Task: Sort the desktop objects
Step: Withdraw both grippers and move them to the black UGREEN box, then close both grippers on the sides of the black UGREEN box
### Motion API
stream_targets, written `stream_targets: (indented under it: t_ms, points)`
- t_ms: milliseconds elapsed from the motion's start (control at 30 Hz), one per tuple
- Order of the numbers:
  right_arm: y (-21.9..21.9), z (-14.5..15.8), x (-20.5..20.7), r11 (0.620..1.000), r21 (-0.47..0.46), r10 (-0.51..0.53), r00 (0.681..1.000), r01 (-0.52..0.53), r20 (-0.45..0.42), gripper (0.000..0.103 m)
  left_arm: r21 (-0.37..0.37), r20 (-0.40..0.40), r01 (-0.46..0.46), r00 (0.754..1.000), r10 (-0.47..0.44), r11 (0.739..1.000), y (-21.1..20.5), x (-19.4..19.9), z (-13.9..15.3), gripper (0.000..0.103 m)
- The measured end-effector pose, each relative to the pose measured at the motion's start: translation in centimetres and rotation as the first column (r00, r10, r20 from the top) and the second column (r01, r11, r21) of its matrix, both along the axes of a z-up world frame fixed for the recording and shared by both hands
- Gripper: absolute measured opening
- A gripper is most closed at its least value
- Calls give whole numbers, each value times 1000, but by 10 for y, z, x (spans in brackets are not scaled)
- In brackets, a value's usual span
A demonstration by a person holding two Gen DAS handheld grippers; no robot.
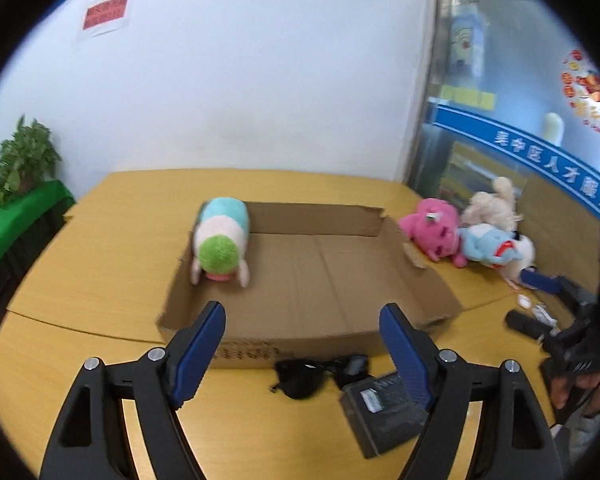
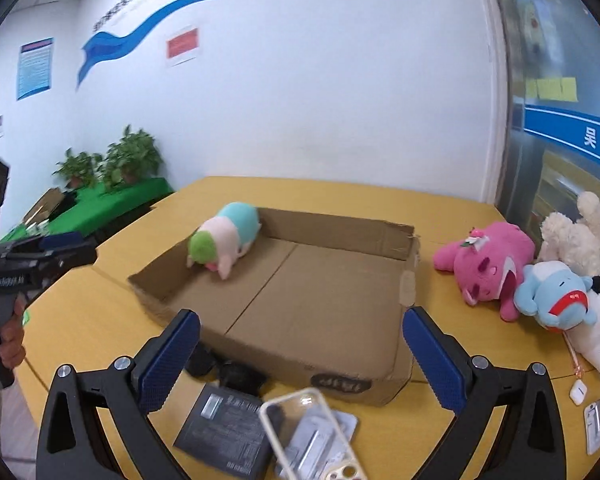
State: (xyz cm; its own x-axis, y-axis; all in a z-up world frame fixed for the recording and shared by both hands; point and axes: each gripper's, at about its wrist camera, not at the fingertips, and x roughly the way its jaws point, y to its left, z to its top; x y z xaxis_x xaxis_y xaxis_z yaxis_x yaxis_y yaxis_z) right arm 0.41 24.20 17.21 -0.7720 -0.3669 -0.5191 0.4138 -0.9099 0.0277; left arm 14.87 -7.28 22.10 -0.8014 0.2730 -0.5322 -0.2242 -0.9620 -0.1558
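An open cardboard box [image 1: 312, 220] [image 2: 320, 280] lies on the yellow table. In its far left corner rests a plush with a green head and a pink and teal body [image 1: 220, 244] [image 2: 224, 240]. To the right of the box lie a pink plush [image 1: 432, 232] [image 2: 488, 264], a cream plush [image 2: 576, 236] and a blue plush [image 1: 488, 244] [image 2: 556, 292]. My left gripper [image 1: 302, 309] hovers open before the box's near wall, holding nothing. My right gripper [image 2: 300, 315] is open too, above the near right part of the box, and holds nothing.
In front of the box sit a black adapter with cable [image 1: 304, 376], a dark flat pack [image 1: 384, 412] [image 2: 228, 428] and a clear phone case [image 2: 308, 432]. A white earbud case [image 2: 579, 391] lies at the right. Potted plants [image 2: 112, 164] stand on a green-covered side table.
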Motion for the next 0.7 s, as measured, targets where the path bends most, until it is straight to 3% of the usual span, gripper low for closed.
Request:
stream_targets:
  t_ms: [133, 200, 267, 467, 600, 700]
  points:
    - [-6, -46, 24, 993, -28, 120, 985, -117, 123, 103, 19, 44, 34, 998, -35, 999, 11, 7, -30, 80]
    - [-15, -80, 28, 986, -76, 165, 956, -151, 242, 103, 25, 92, 51, 994, -53, 998, 19, 2, -50, 80]
    - [-26, -100, 32, 984, -74, 179, 943, -164, 281, 103, 44, 121, 75, 989, -80, 996, 25, -4, -66, 80]
    - [-58, -142, 25, 982, 55, 157, 941, -181, 299, 101, 164, 257, 125, 952, -164, 979, 33, -25, -114, 80]
    - [-60, -158, 14, 984, 38, 152, 928, -175, 340, 101, 225, 298, 129, 934, -194, 966, 35, -27, -131, 79]
    - [-66, -160, 18, 973, -11, 219, 912, -229, 347, 100, 234, 301, 148, 929, -217, 961, 34, -27, -138, 79]
